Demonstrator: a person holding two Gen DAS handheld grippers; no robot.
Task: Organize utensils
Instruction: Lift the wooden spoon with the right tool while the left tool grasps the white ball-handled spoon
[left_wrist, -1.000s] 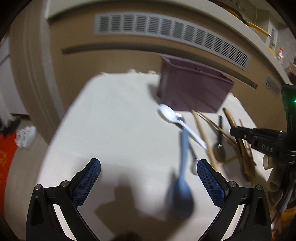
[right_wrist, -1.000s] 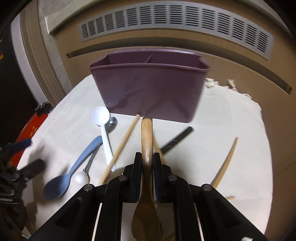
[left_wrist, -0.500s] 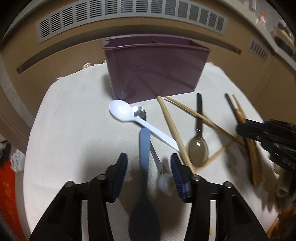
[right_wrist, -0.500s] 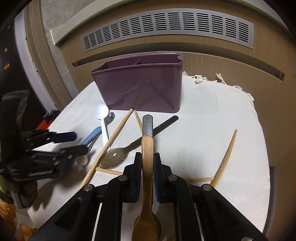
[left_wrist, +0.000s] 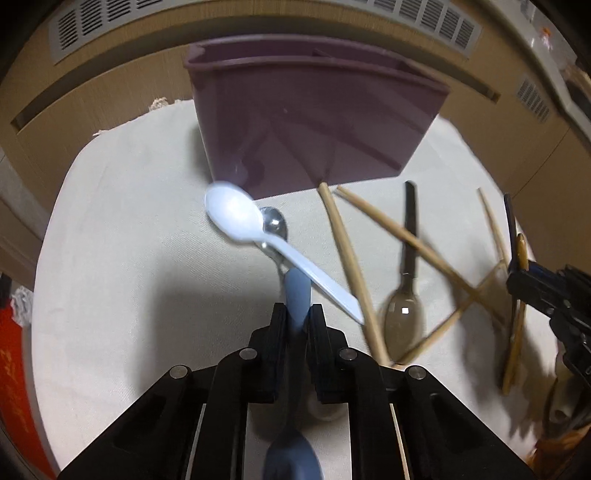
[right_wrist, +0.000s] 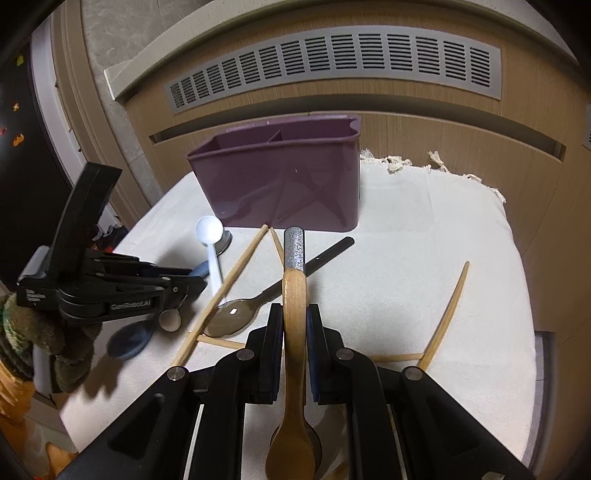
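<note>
My left gripper (left_wrist: 297, 315) is shut on the handle of a blue spoon (left_wrist: 296, 295), whose bowl hangs below the jaws; it also shows in the right wrist view (right_wrist: 129, 338). My right gripper (right_wrist: 293, 321) is shut on a wooden spoon (right_wrist: 293, 295) with a grey handle tip, held above the cloth. A purple divided utensil caddy (right_wrist: 280, 181) stands at the back of the table. A white plastic spoon (left_wrist: 236, 214), a steel spoon (left_wrist: 275, 225) under it, a dark-handled spoon (left_wrist: 402, 314) and several wooden chopsticks (left_wrist: 347, 266) lie on the cloth.
The table carries a cream cloth (right_wrist: 424, 236) with a fringed far edge. A wooden cabinet with a grey vent grille (right_wrist: 332, 62) stands behind. Loose chopsticks (right_wrist: 448, 306) lie at the right. The left gripper's body (right_wrist: 103, 291) sits over the table's left side.
My left gripper has closed from wide open onto the blue spoon's handle. My right gripper has drawn back from the caddy with the wooden spoon still held.
</note>
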